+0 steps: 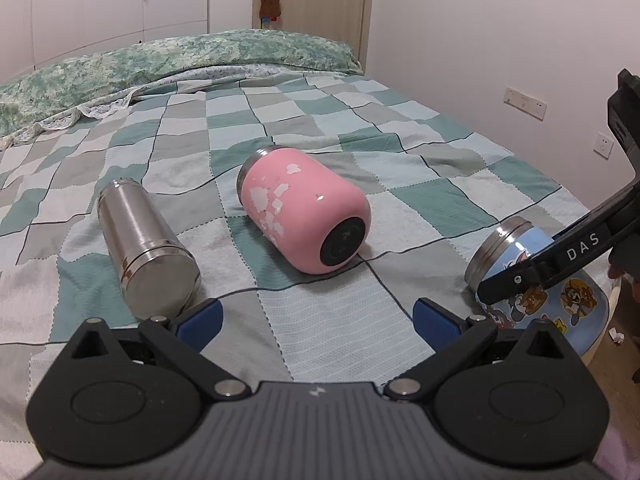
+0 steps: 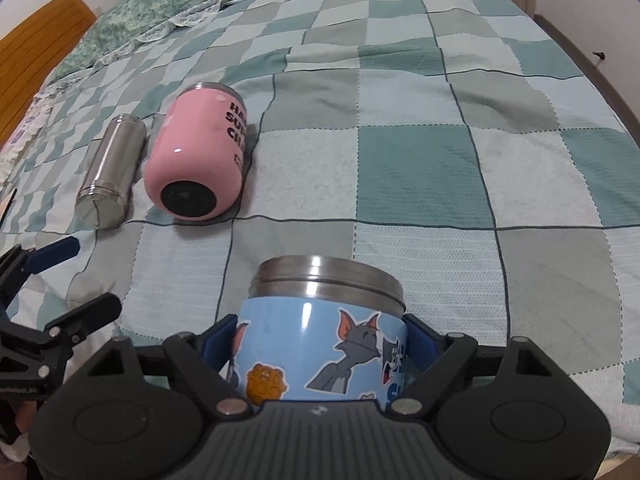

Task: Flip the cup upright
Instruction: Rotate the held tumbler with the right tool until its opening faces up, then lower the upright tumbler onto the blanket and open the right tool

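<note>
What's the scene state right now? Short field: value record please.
surface: bed with checked quilt
blue cartoon cup: between the right tool pads, steel rim pointing away from the camera
right tool: shut on blue cartoon cup
left tool: open, holding nothing, aimed between the other two cups
pink cup: on its side, dark base toward the cameras
steel cup: on its side, left of the pink cup
cups upright: none clearly

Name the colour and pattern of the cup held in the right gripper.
Light blue cup with cartoon cat stickers, steel rim; right wrist view shows it best.
</note>
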Motion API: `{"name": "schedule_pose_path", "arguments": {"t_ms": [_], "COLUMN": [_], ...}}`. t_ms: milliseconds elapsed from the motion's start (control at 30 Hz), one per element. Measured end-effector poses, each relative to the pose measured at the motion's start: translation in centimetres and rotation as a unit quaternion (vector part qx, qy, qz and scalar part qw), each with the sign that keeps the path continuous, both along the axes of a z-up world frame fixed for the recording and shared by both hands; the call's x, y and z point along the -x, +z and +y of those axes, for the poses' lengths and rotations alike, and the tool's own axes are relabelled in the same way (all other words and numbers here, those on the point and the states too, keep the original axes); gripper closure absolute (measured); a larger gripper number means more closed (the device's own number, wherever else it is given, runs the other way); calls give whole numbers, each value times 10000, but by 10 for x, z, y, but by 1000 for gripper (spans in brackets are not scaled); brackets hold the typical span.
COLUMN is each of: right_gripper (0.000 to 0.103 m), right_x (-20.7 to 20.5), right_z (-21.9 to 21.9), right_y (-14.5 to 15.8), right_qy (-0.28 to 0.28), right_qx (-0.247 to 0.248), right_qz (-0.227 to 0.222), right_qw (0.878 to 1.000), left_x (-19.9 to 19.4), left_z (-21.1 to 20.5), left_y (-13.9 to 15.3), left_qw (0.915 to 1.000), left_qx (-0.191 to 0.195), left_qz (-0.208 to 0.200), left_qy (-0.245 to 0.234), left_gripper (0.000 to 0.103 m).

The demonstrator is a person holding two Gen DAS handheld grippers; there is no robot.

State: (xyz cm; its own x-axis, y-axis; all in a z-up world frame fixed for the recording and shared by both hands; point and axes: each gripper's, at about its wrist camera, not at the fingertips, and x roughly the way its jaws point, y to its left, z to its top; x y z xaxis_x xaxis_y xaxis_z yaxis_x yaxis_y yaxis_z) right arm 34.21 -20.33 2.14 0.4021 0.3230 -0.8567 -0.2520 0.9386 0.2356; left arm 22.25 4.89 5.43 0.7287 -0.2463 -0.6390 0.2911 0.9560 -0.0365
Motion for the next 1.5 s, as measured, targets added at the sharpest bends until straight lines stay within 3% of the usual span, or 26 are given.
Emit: {"name": "schedule_pose_path", "arguments": {"t_ms": [133, 433, 667, 900, 1033, 1233, 1500], "right_gripper": [18, 19, 19, 19, 19, 19, 19], "right_x": [8, 35, 21, -13, -34, -70, -64], "right_z": [-5, -20, -8, 3, -1, -4, -5], "right_y": [7, 35, 50, 51, 46, 15, 1], "right_qy": [84, 450, 550, 490, 348, 281, 308], "right_qx": [-168, -758, -490, 89, 290, 290, 215], "right_qz": [-260, -1562, -2730, -3551, -3701, -3378, -3541], "right_qw": [9995, 9838, 9592, 9335, 9279, 9404, 9344], "left_x": [0, -3, -18, -40, -50, -62, -66], "left_z": [-3, -18, -23, -25, -28, -31, -36], "left_y": [2, 16, 24, 25, 25, 22, 18], "left_qw": [10000, 9997, 9990, 9978, 9976, 9972, 9972], "left_qx": [41, 114, 130, 119, 43, 65, -11], "left_qz": [-3, -189, -308, -340, -379, -395, -374], "left_qy": [13, 51, 313, 552, 585, 634, 648], "left_gripper": [0, 0, 0, 0, 0, 0, 0]}}
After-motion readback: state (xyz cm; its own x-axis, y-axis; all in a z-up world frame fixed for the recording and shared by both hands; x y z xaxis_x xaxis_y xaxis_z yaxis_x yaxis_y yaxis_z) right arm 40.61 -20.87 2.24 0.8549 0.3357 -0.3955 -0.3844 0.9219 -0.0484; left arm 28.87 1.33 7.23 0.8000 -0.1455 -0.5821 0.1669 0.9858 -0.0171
